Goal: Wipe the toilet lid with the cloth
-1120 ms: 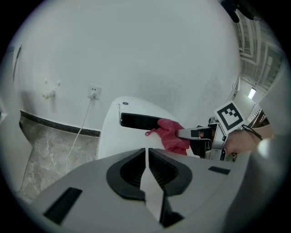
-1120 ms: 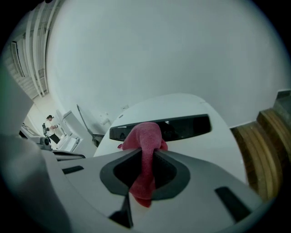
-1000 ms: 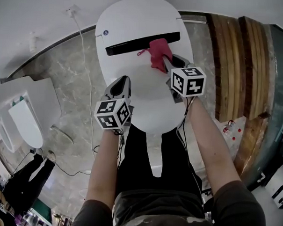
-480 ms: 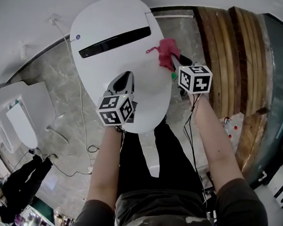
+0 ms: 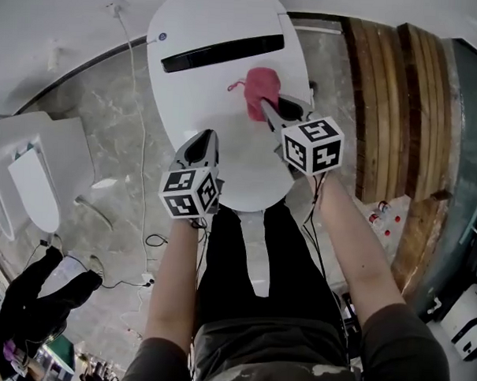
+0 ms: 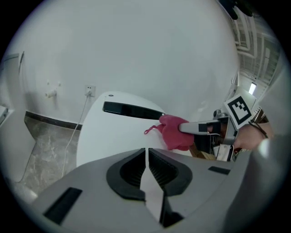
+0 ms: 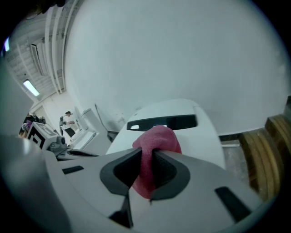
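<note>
A: Where are we standing on the wipe?

B: Mid-wipe, I'm judging. The right gripper (image 5: 267, 108) is clamping the pink cloth (image 5: 259, 90) between its jaws, with a wad bulging out past the tips in the right gripper view (image 7: 154, 139). The cloth is sitting on the toilet lid (image 5: 217, 137) at about 2 o'clock from the lid's middle, just under the black strip (image 5: 221, 53). It looks to be lying against the surface.

A: Left side?

B: The left gripper (image 5: 203, 138) is clenched on nothing — jaws together, empty in its own view (image 6: 146, 157). It's hovering over the lid's front part at about 7 o'clock, well apart from the cloth.

A: Next move?

B: Probably dragging the cloth across toward 9 o'clock, then working down to the 6 o'clock edge. That's calling for steady downward pressure and a firm clamp so the wad isn't slipping out.

A: Any branding?

B: Nothing I'm reading. There's a small blue dot (image 5: 161, 37) at 11 o'clock on the lid — too small to make out. The marker cubes (image 5: 312, 145) are carrying only square patterns.
</note>
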The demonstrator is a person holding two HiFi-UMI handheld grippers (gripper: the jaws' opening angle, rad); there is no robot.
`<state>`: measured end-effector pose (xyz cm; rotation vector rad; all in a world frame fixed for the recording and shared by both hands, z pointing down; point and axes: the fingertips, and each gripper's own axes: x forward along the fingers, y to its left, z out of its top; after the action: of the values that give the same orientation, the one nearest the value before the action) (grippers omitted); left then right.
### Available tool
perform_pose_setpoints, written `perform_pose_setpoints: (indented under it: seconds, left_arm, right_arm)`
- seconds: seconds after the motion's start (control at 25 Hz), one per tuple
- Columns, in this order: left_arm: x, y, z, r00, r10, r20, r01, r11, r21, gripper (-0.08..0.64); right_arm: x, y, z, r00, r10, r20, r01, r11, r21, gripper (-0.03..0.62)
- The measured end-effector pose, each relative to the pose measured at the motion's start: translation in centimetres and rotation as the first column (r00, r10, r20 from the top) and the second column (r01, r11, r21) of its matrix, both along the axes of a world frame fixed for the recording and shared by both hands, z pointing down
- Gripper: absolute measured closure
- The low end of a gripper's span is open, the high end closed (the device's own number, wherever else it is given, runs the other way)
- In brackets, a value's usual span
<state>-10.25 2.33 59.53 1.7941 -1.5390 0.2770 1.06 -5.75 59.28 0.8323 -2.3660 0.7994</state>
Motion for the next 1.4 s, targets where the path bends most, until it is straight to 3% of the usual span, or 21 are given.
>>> perform_pose_setpoints:
  seconds: [0.12, 0.32, 0.44, 0.56, 0.72, 0.88, 1.12, 1.4]
  left_arm:
    - [-3.5, 1.6, -0.2, 1.000, -0.021, -0.007, 0.021, 1.000, 0.000, 0.532]
    - [-9.4, 4.0, -0.2, 0.999, -0.046, -0.015, 0.046, 0.999, -0.010, 0.532]
    - [-12.0, 5.3, 0.5, 0.998, -0.060, -0.020, 0.059, 0.998, -0.027, 0.532]
    - [-13.2, 6.3, 1.7, 0.997, -0.067, -0.027, 0.066, 0.997, -0.049, 0.532]
    - [-12.9, 6.6, 2.4, 0.997, -0.060, -0.049, 0.057, 0.997, -0.056, 0.532]
    - [-10.4, 6.4, 2.9, 0.999, -0.021, -0.048, 0.018, 0.998, -0.061, 0.532]
    - [-5.1, 5.2, 2.2, 0.999, 0.028, -0.040, -0.030, 0.998, -0.060, 0.532]
    - [4.0, 3.6, 1.8, 0.996, 0.073, -0.047, -0.076, 0.995, -0.057, 0.532]
  right_arm:
    - [-6.9, 3.8, -0.4, 0.995, -0.096, 0.028, 0.096, 0.995, -0.013, 0.543]
    - [-16.7, 8.4, 0.4, 0.983, -0.175, 0.054, 0.178, 0.983, -0.047, 0.543]
    - [-20.0, 10.1, 1.9, 0.981, -0.191, 0.040, 0.194, 0.978, -0.078, 0.543]
    - [-20.6, 10.5, 3.8, 0.985, -0.174, 0.000, 0.173, 0.980, -0.096, 0.543]
    - [-18.7, 9.8, 5.0, 0.993, -0.118, -0.024, 0.115, 0.988, -0.105, 0.543]
    - [-14.5, 8.7, 5.4, 0.998, -0.055, -0.032, 0.052, 0.993, -0.104, 0.543]
    - [-5.5, 6.5, 5.7, 0.995, 0.090, -0.036, -0.094, 0.987, -0.127, 0.543]
    - [5.7, 4.7, 6.2, 0.982, 0.180, -0.061, -0.187, 0.973, -0.132, 0.543]
